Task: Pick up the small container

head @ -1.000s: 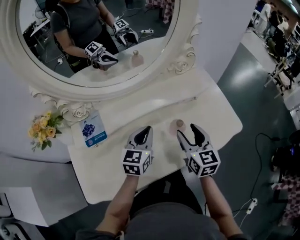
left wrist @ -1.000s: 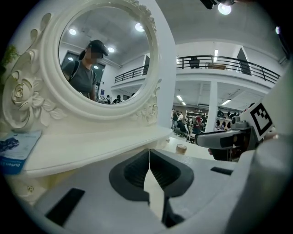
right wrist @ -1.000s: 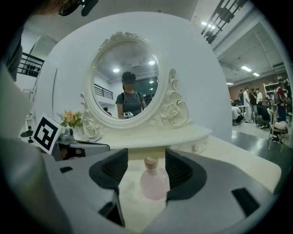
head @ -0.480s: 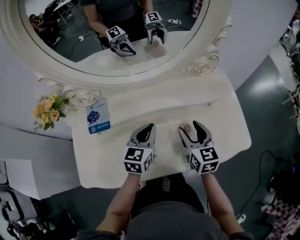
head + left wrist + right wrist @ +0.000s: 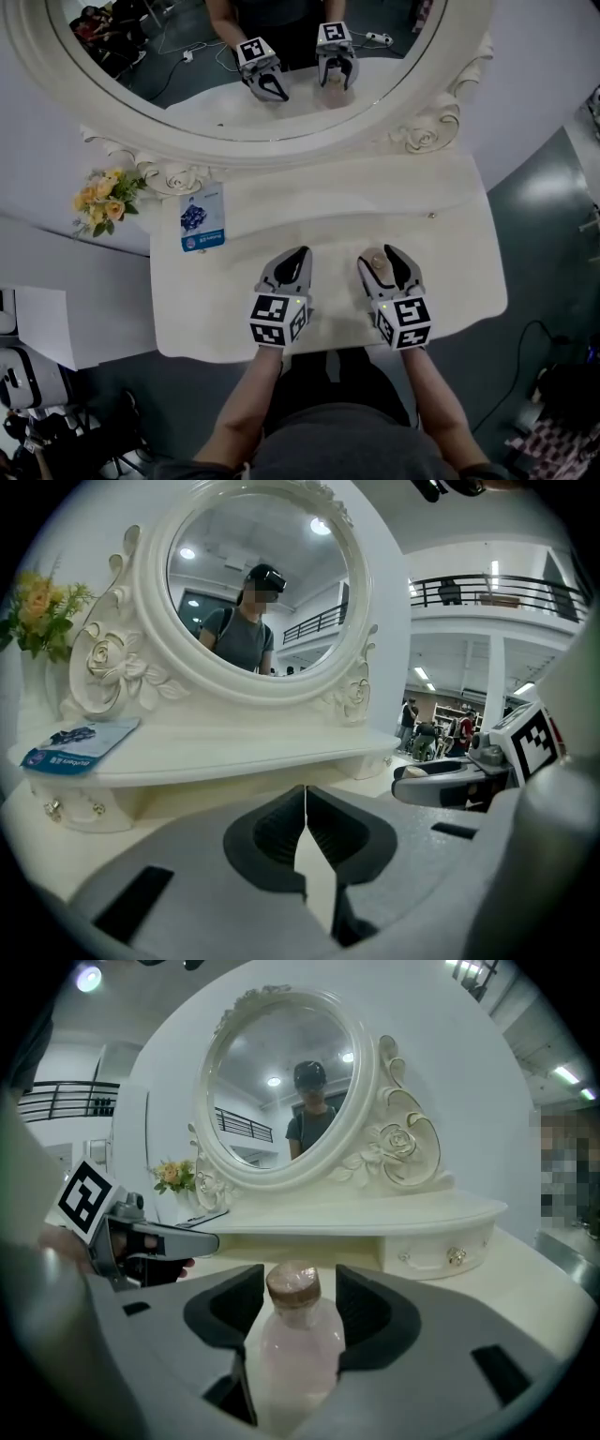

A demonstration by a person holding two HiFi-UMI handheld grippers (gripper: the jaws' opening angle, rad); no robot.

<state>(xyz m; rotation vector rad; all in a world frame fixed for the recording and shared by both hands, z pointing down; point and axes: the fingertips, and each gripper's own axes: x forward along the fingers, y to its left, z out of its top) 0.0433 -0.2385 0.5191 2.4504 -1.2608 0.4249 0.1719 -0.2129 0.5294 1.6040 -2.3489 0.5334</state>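
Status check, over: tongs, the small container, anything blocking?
Left tongs shut, empty. Right tongs closing around the small translucent pink container with brown cap, upright on the white dressing table. Nothing blocking.

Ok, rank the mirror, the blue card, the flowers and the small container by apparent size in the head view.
1. mirror
2. blue card and flowers, too alike to rank
3. small container
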